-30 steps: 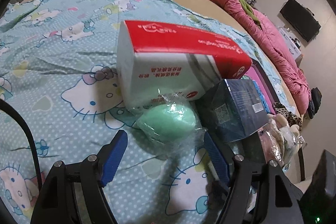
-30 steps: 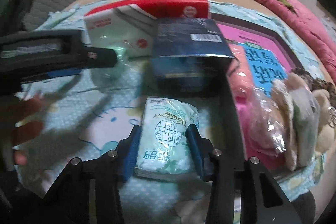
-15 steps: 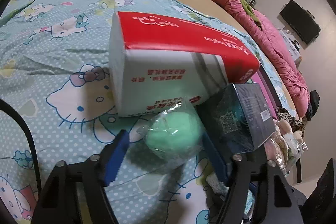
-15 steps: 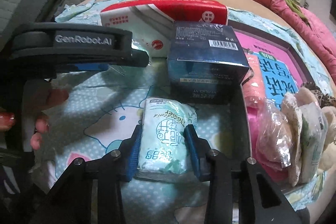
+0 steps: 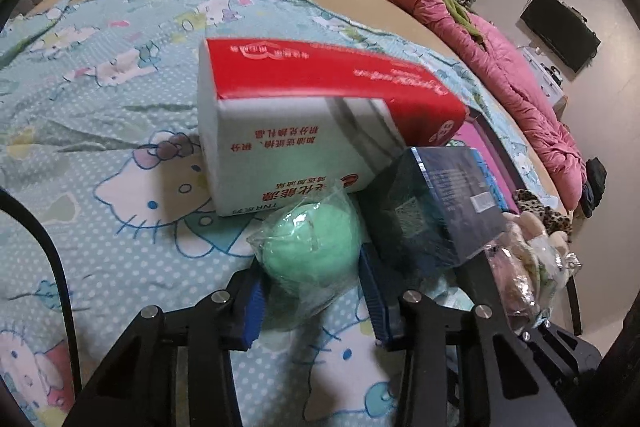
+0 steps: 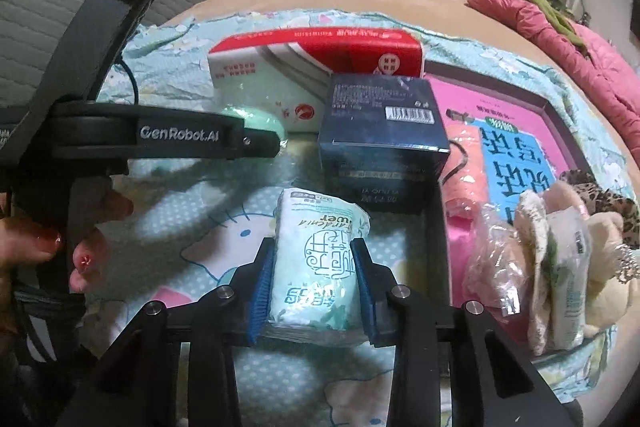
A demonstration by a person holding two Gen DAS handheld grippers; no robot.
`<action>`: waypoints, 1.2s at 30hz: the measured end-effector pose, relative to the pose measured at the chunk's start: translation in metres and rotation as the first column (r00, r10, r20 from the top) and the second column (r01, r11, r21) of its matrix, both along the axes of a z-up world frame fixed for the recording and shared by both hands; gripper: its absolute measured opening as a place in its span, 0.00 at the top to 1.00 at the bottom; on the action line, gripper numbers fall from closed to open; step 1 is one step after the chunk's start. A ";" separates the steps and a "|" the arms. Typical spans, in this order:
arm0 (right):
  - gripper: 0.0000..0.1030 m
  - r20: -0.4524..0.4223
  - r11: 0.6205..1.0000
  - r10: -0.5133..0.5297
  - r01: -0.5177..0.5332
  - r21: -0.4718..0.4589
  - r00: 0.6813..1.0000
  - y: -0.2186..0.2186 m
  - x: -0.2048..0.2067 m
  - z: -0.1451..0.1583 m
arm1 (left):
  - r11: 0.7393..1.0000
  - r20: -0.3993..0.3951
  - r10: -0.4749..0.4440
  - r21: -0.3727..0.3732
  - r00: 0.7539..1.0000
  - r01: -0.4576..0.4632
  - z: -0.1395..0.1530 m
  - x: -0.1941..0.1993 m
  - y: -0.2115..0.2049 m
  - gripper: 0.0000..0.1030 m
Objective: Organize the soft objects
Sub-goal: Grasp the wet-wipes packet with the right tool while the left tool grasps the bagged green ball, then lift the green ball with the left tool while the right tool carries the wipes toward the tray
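Grip comes first on both sides, as I read it. My left gripper (image 5: 310,289) has just been closing, and its blue pads now press the bagged green sponge ball (image 5: 312,251) from both sides; the plastic wrap bulges out between them. My right gripper (image 6: 314,287) has also just been narrowing and is clamped on the pale tissue pack (image 6: 318,259), whose sides dent a little under the pads.

From the left wrist view, the ball sits at six o'clock, touching the red and white tissue box (image 5: 304,131) at twelve and just beside the dark blue box (image 5: 436,203) at two to three. From the right wrist view, the tissue pack is low centre, the dark blue box near it at twelve to one, and the pink tray (image 6: 560,115) with its wrapped soft items (image 6: 540,267) out at three.

To do this well, I would squeeze no harder: both things are soft and slippery in film, so more pressure may pop them out. I would lift each straight off the printed bedsheet (image 5: 100,155) before moving sideways, keeping the ball clear of both boxes. I guess the tray is the goal, so I would bring the right one across first.
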State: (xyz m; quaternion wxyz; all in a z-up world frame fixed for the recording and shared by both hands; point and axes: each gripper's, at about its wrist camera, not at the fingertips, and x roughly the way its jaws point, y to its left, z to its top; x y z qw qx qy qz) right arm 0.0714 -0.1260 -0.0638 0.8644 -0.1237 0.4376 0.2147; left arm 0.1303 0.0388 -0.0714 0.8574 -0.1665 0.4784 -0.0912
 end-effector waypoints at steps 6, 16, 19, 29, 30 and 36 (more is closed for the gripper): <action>0.63 0.048 1.000 0.020 -0.021 0.022 0.999 -0.002 -0.012 0.019 | 0.999 0.049 0.006 0.038 0.999 -0.008 0.027 -0.026 0.000 0.58; 0.64 0.128 0.996 -0.018 0.007 0.084 0.992 -0.022 -0.015 0.052 | 0.995 0.113 0.008 0.095 0.994 -0.019 0.069 -0.053 -0.014 0.58; 0.64 0.140 0.994 -0.040 0.025 0.110 0.989 -0.032 -0.016 0.060 | 0.994 0.119 0.000 0.105 0.993 -0.012 0.076 -0.056 -0.022 0.58; 0.64 0.183 0.984 -0.092 0.061 0.168 0.979 -0.058 -0.018 0.084 | 0.989 0.154 -0.043 0.148 0.987 0.020 0.106 -0.068 -0.052 0.58; 0.64 0.188 0.982 -0.101 0.068 0.176 0.977 -0.062 -0.018 0.086 | 0.988 0.158 -0.047 0.152 0.986 0.023 0.109 -0.069 -0.055 0.58; 0.64 0.214 0.973 -0.145 0.099 0.211 0.966 -0.082 -0.019 0.100 | 0.983 0.174 -0.072 0.176 0.982 0.041 0.121 -0.074 -0.071 0.58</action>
